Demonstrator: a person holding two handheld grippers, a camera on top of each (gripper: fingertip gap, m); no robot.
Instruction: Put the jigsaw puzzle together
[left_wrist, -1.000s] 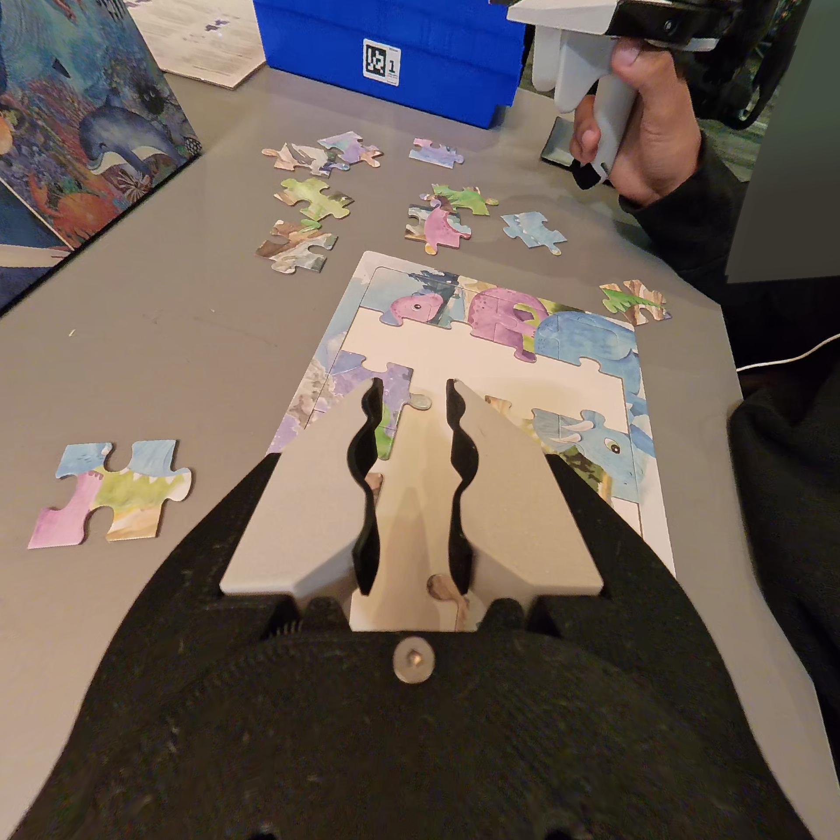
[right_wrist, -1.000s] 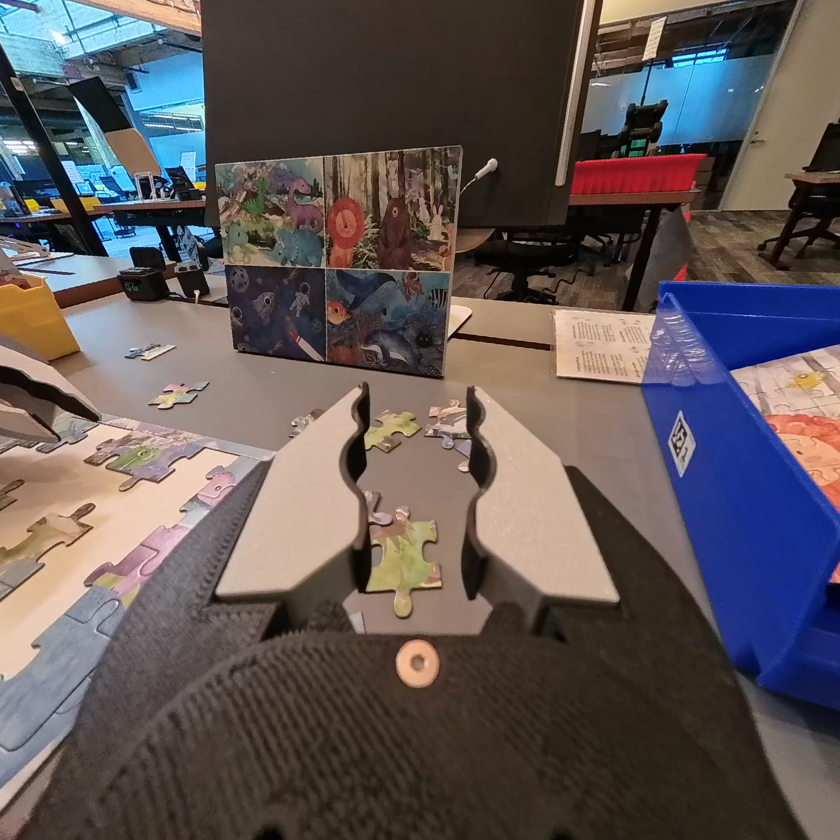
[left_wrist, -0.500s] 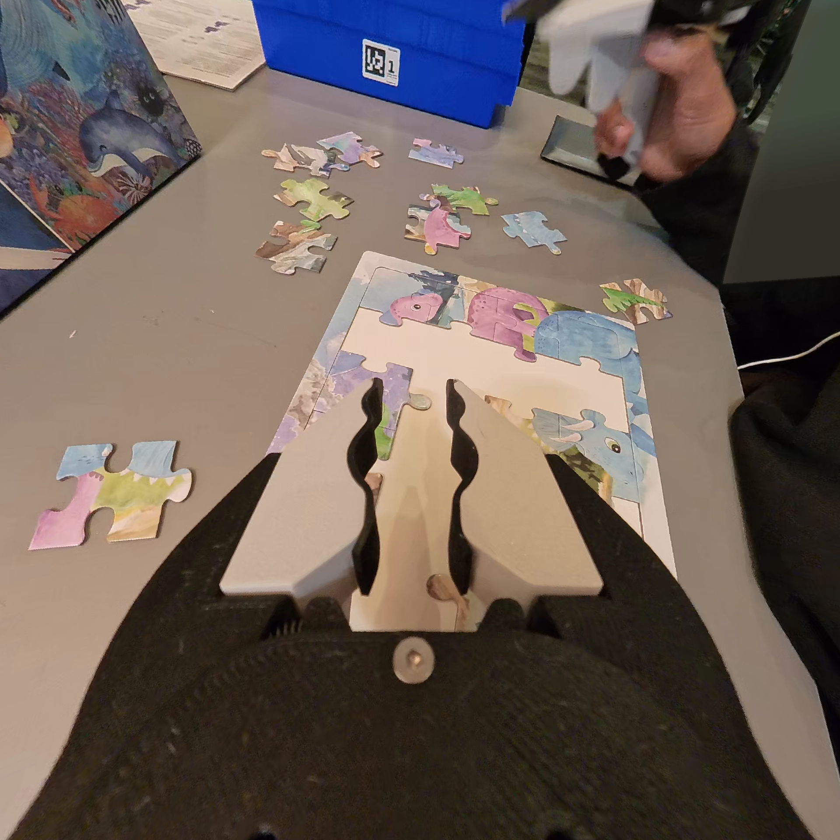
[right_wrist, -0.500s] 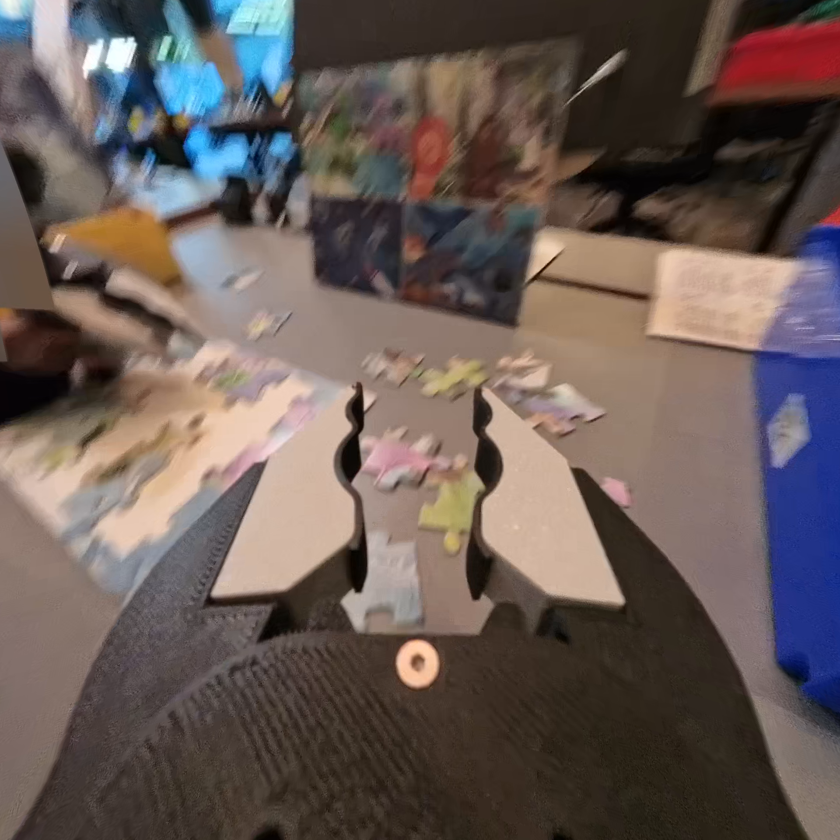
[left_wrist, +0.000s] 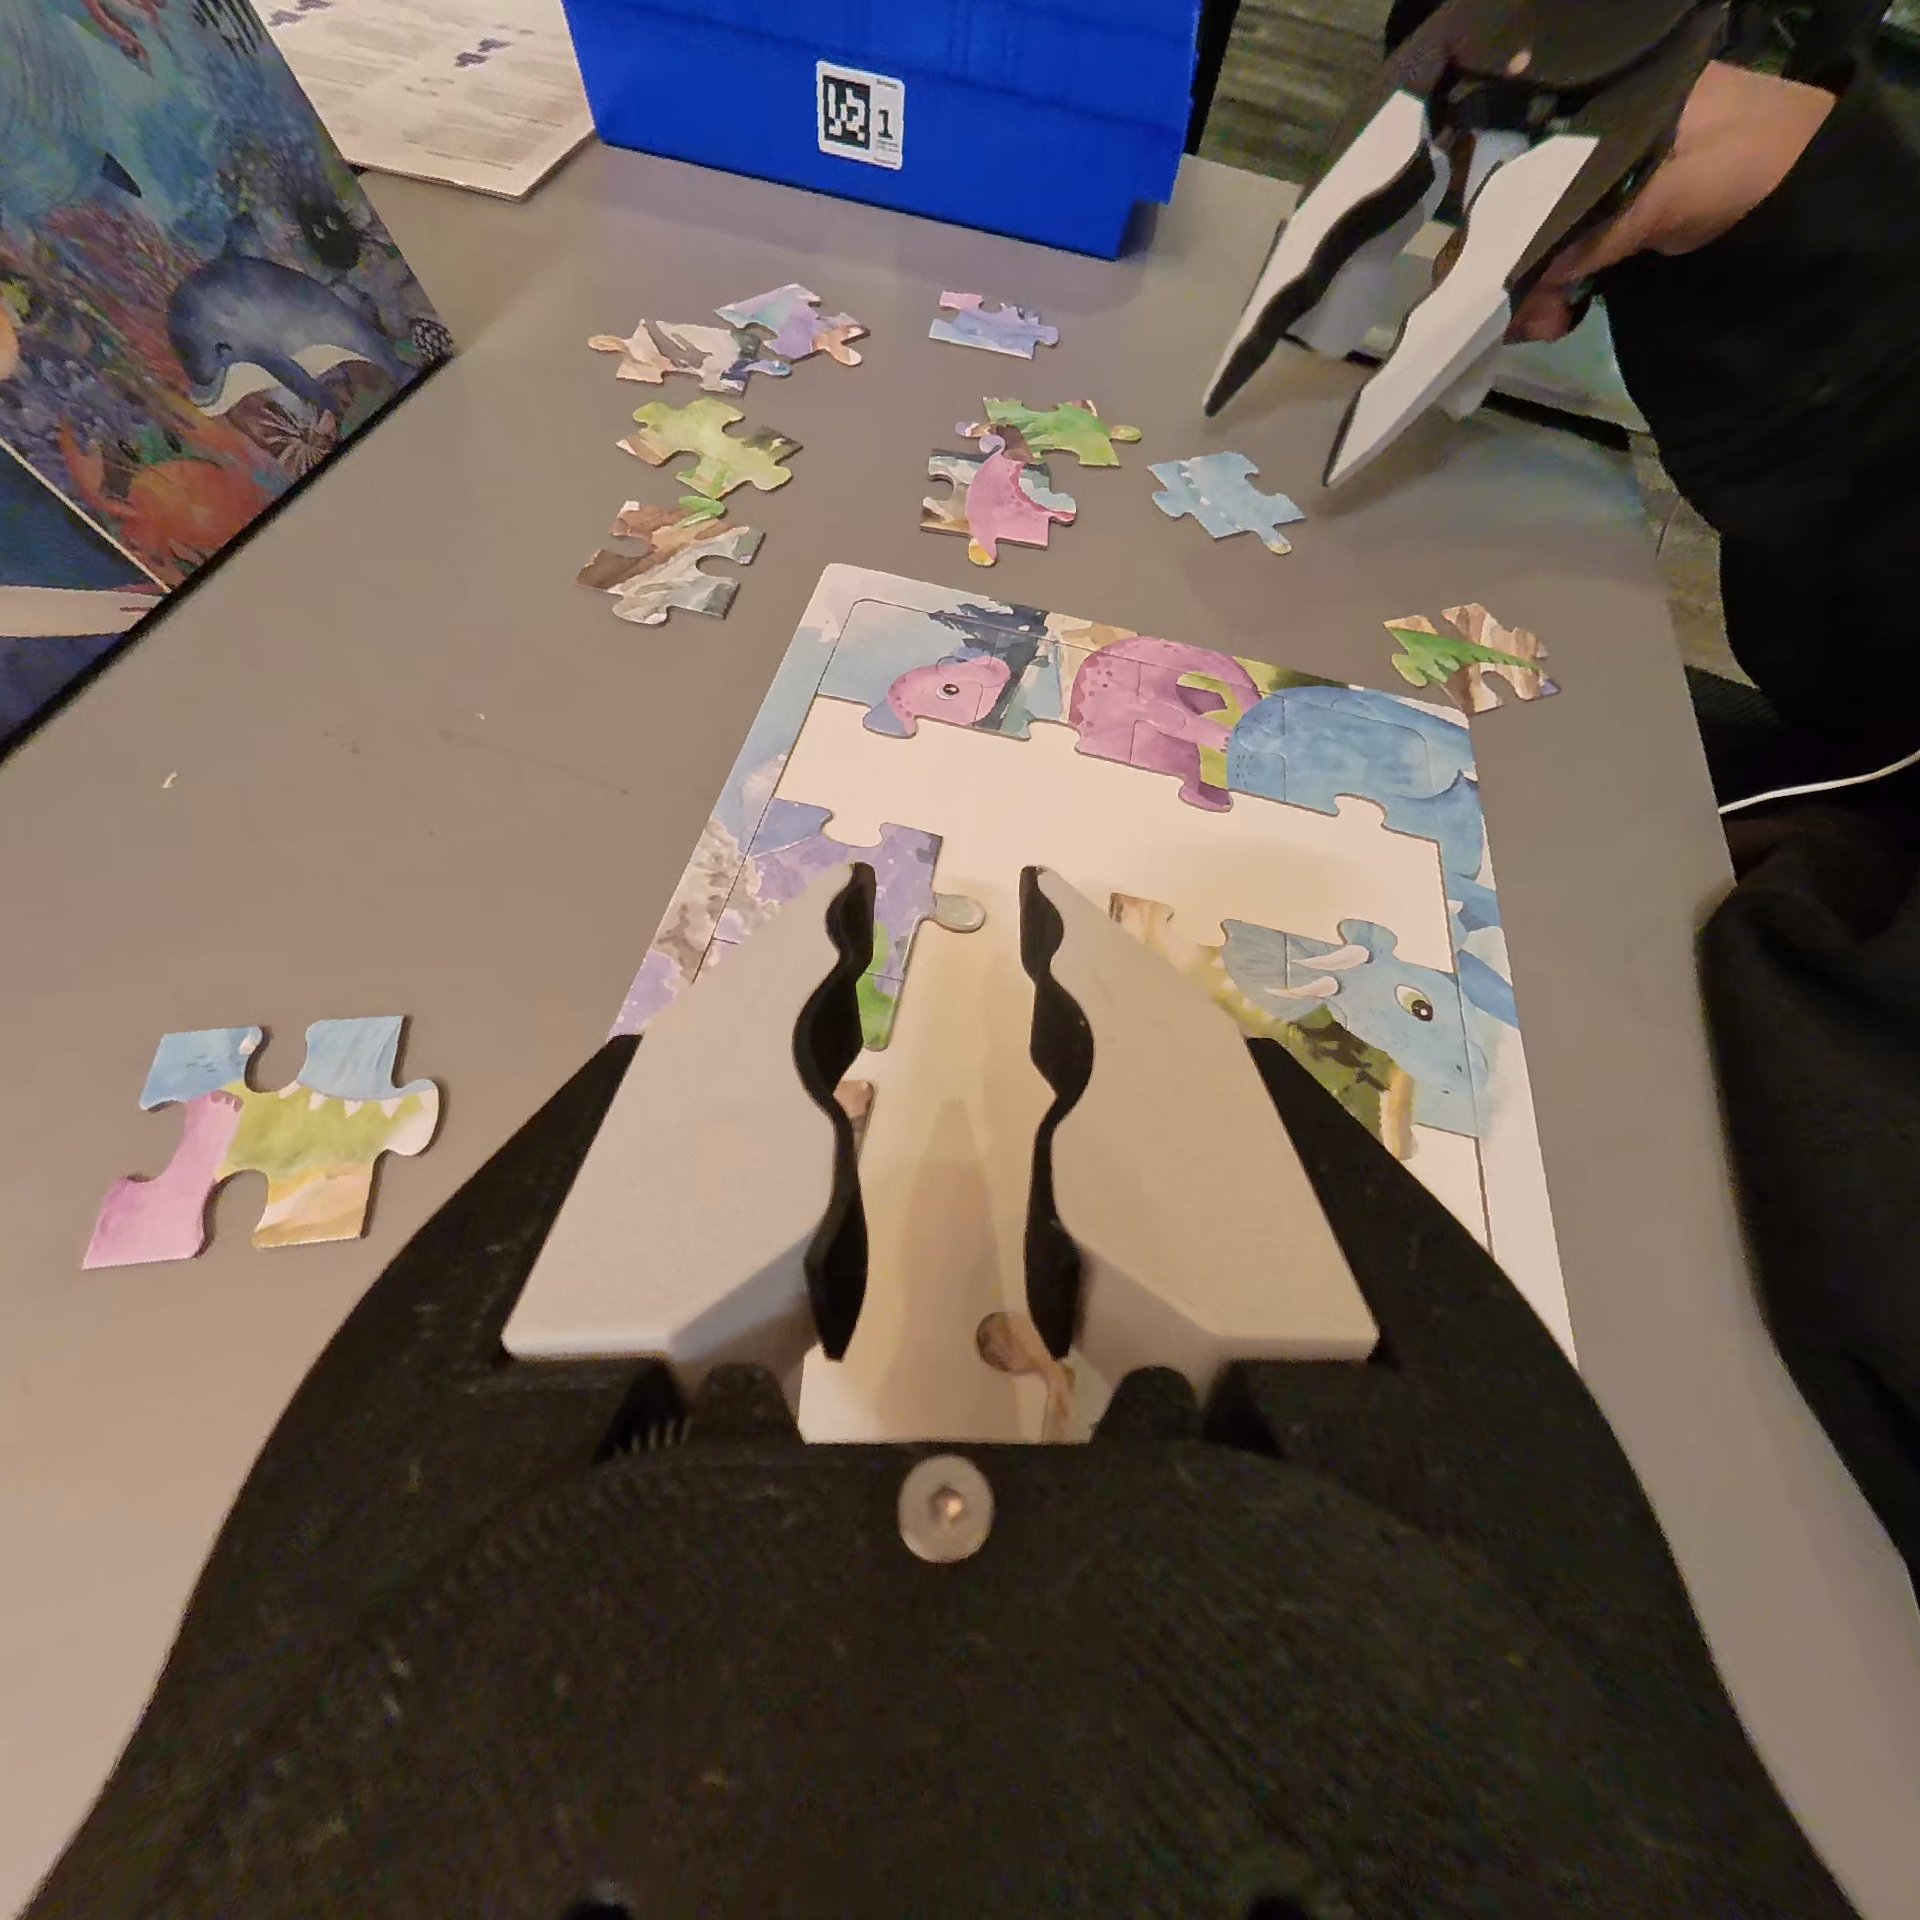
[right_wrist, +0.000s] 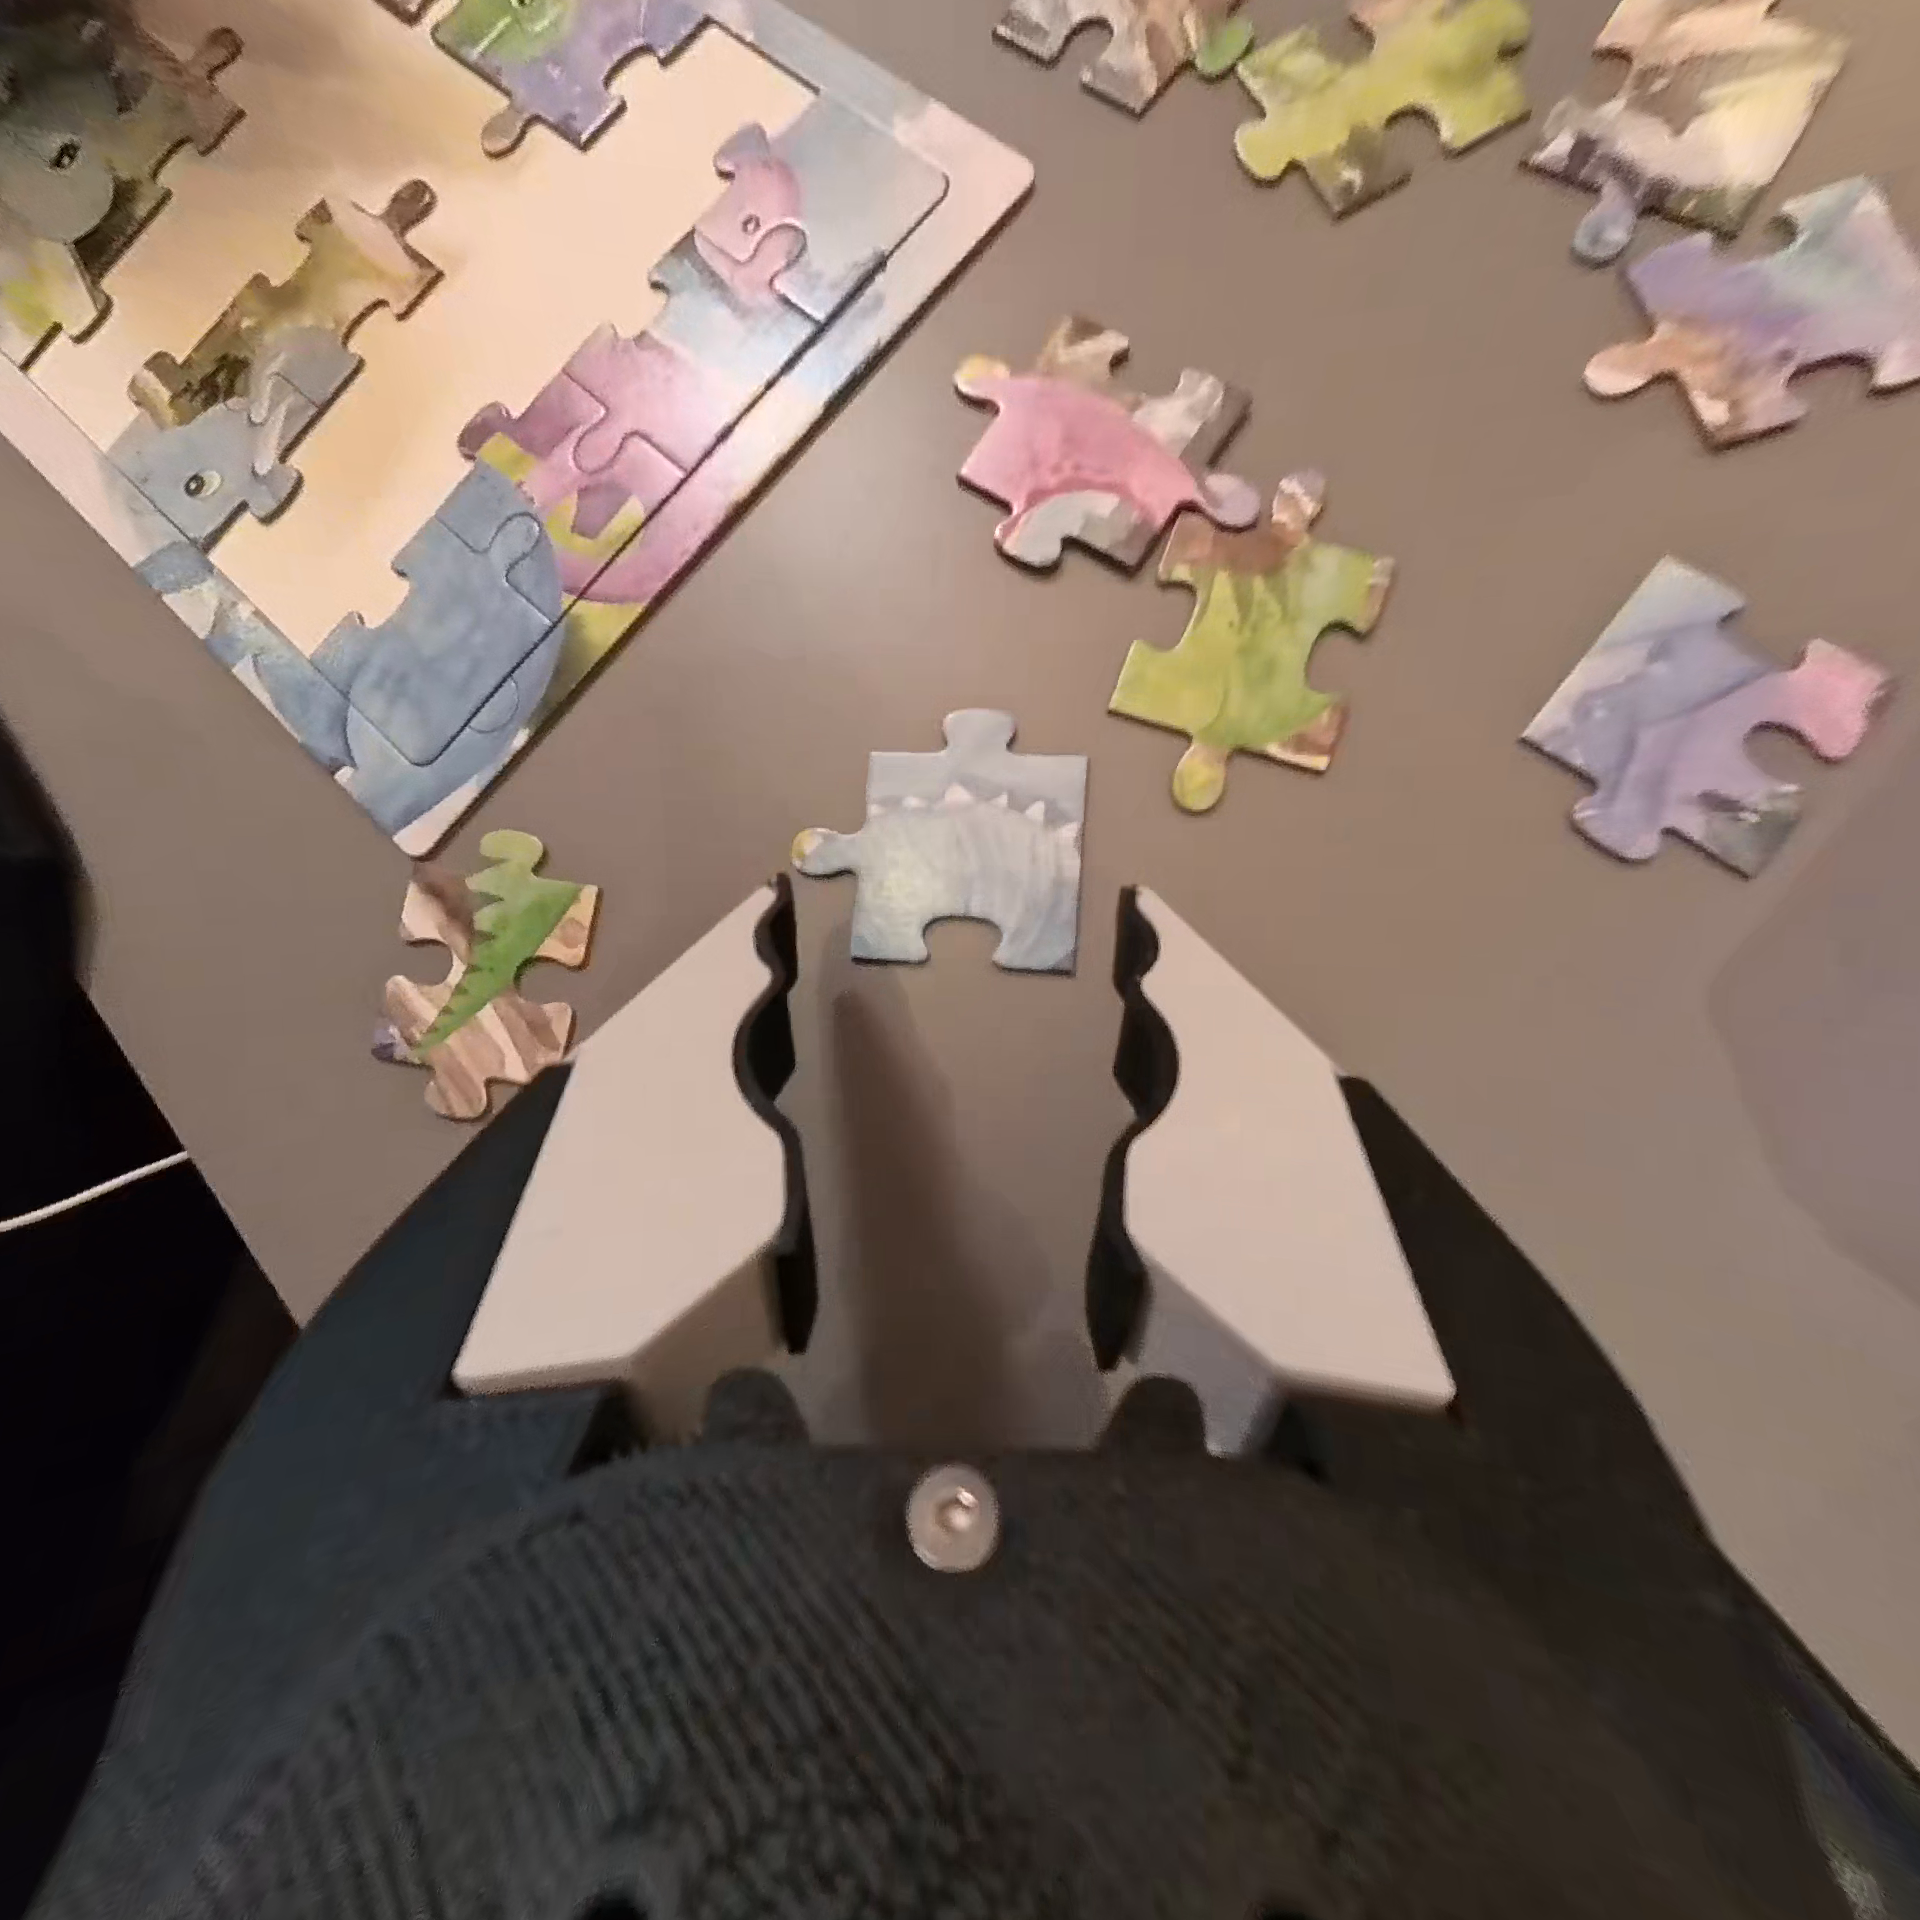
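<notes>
The puzzle tray (left_wrist: 1122, 821) lies on the grey table, partly filled along its far and right sides; it also shows in the right wrist view (right_wrist: 966, 177). My left gripper (left_wrist: 940, 883) is open and empty, hovering over the tray's bare middle. My right gripper (right_wrist: 954, 899) is open and empty, pointing down just short of a light blue piece (right_wrist: 971, 847). The same gripper (left_wrist: 1278, 442) shows in the left wrist view, tilted toward that blue piece (left_wrist: 1226, 501). Several loose pieces lie beyond the tray, among them a pink one (right_wrist: 1091, 457) and a green one (right_wrist: 1247, 655).
A blue bin (left_wrist: 883, 104) stands at the table's far edge. A picture box (left_wrist: 156, 312) stands at the far left. A pink and green piece (left_wrist: 270, 1132) lies alone left of my left gripper. A brown and green piece (right_wrist: 483, 971) lies by the tray's corner.
My right gripper has swung from facing level across the table to pointing down over the light blue piece, and its jaws have widened. My left gripper has not moved.
</notes>
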